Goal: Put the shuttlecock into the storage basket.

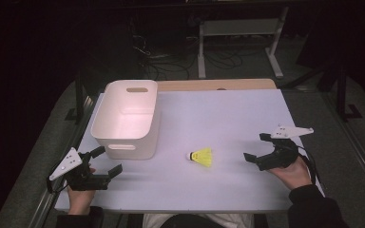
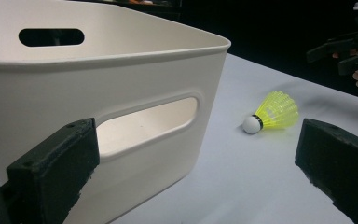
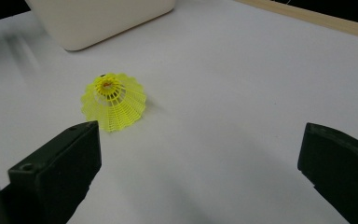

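A yellow shuttlecock [image 1: 201, 156] with a white cork tip lies on its side near the middle of the white table [image 1: 218, 114]. In the left gripper view the shuttlecock [image 2: 272, 113] lies beyond the bin's corner; in the right gripper view the shuttlecock [image 3: 114, 101] shows its open skirt. My right gripper [image 1: 257, 147] [image 3: 200, 172] is open, just right of it, holding nothing. My left gripper [image 1: 108, 161] [image 2: 200, 172] is open at the front left, close to the white bin [image 1: 126, 118] [image 2: 107, 98], and holds nothing.
The white bin has handle slots and looks empty inside. A wooden strip [image 1: 218, 84] runs along the table's far edge. Beyond it are desk legs [image 1: 202, 47] and cables on a dark floor. The other hand's gripper [image 2: 345, 49] shows far off in the left gripper view.
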A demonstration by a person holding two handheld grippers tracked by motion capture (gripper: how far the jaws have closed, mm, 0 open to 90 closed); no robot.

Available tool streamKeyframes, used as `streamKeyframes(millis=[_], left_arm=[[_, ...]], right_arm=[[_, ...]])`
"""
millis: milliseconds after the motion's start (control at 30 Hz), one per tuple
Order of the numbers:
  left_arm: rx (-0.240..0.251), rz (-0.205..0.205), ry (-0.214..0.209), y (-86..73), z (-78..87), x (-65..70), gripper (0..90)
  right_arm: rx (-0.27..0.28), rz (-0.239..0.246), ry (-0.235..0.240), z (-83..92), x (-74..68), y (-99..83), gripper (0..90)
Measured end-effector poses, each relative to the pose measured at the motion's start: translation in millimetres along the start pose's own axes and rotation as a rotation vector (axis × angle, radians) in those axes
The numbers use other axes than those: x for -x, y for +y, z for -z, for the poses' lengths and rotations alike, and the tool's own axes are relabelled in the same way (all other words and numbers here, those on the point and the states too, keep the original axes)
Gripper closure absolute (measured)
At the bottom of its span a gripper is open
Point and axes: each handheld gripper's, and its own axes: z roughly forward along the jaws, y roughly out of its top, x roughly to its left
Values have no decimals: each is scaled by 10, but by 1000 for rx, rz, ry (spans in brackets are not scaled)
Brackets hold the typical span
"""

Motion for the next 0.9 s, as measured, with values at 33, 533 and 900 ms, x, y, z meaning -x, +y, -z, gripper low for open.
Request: streamKeyframes(millis=[33, 533, 900], left_arm=[[0, 0, 0, 0, 0, 0, 0], [0, 0, 1, -2, 4, 3, 0], [0, 0, 0, -3, 5, 3, 0]], right_arm=[[-2, 1, 2, -4, -8, 9, 0], [-44, 56, 50, -125, -146, 171, 0], [-57, 93, 90, -182, -263, 250, 0]])
